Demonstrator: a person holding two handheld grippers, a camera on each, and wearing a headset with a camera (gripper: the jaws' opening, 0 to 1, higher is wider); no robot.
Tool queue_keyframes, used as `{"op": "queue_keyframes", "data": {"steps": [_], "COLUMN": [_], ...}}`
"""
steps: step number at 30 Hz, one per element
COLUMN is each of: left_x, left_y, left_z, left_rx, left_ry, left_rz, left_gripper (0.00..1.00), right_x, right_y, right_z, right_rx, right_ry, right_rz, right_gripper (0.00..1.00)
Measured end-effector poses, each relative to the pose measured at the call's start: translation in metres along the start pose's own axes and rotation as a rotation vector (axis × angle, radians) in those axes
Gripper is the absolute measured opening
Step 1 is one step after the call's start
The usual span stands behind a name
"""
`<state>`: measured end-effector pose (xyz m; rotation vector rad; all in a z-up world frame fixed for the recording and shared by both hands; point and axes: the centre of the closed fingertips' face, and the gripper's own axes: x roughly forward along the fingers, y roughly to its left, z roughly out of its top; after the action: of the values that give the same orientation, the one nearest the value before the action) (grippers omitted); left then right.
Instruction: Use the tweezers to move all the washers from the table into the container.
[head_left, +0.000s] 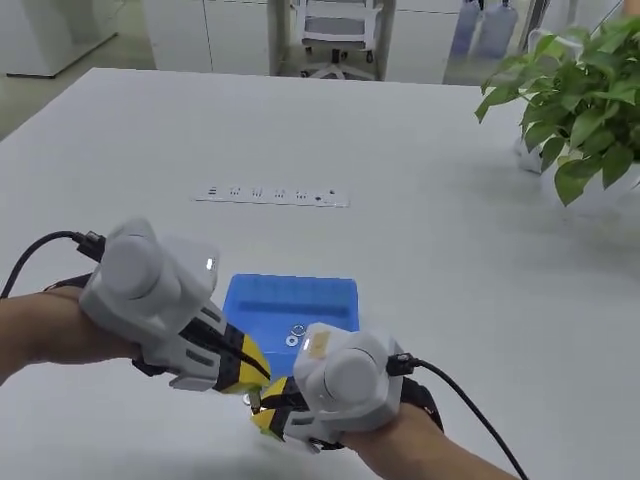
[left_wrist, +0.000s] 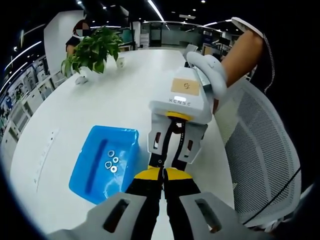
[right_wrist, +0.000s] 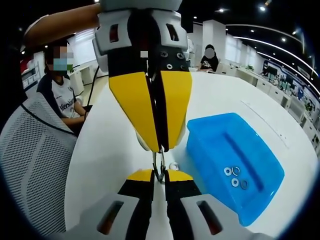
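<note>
The blue container (head_left: 262, 300) lies on the white table with several washers (head_left: 295, 335) in its near part. One washer (right_wrist: 173, 166) rests on the table beside the container (right_wrist: 250, 200). Both grippers meet tip to tip just in front of it. My left gripper (head_left: 262, 372) reaches in from the left with its yellow jaws together, and thin metal tweezers (right_wrist: 159, 169) stick out of its tips. My right gripper (right_wrist: 160, 176) faces it, jaws closed around the tweezers' other end. In the left gripper view my left gripper (left_wrist: 163, 173) points at the right gripper (left_wrist: 167, 162), with the container (left_wrist: 90, 175) and its washers (left_wrist: 111, 161) to the left.
A white power strip (head_left: 272, 194) lies beyond the container. A potted plant (head_left: 580, 100) stands at the far right of the table. Mesh office chairs (left_wrist: 260, 160) stand close to the table's near edge. People sit at desks in the background.
</note>
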<state>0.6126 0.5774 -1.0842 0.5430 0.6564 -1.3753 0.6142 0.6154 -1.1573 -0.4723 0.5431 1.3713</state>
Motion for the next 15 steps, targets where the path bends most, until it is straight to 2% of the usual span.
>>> {"op": "queue_keyframes", "data": {"steps": [7,15], "left_x": [-0.0004,-0.0068], "left_y": [-0.0009,-0.0005], "left_z": [0.0008,0.0071], "left_rx": [0.012,0.011], "left_ry": [0.009,0.007], "left_rz": [-0.002,0.003], "left_gripper": [0.05,0.05], "right_x": [-0.0018,-0.0085], "right_y": [0.0011,0.0001], "right_z": [0.0001,0.0056], "right_rx": [-0.009,-0.015], "right_ry": [0.004,0.000], "right_rz": [0.001,0.001], "right_gripper": [0.09,0.09]}}
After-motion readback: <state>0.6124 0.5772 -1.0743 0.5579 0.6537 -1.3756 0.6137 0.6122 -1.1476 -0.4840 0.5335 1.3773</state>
